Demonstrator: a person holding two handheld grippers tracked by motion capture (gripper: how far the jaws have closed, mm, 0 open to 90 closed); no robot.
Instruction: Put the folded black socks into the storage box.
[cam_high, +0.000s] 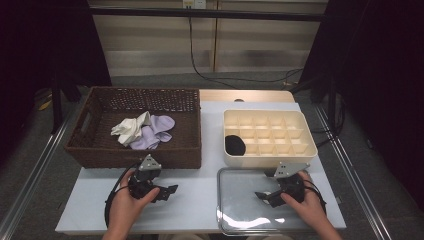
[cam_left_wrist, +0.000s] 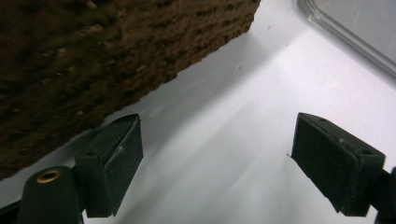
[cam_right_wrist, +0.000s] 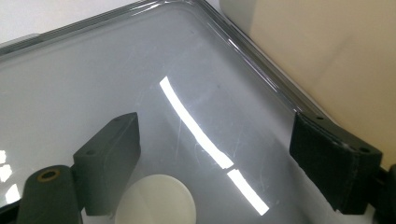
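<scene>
White bench (cam_high: 195, 200) is seen beneath both tools. Left hand-held gripper (cam_high: 170, 191), jaws spread and empty, is held just before the brown woven basket (cam_high: 185, 150). Right hand-held gripper (cam_high: 261, 195), likewise spread, is held over the clear plastic lid (cam_high: 235, 210), near the cream compartment box (cam_high: 305, 150).

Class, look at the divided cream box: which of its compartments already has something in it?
The compartment at the near left corner of the cream organiser box: it holds a black rolled item, while the others appear empty.
</scene>
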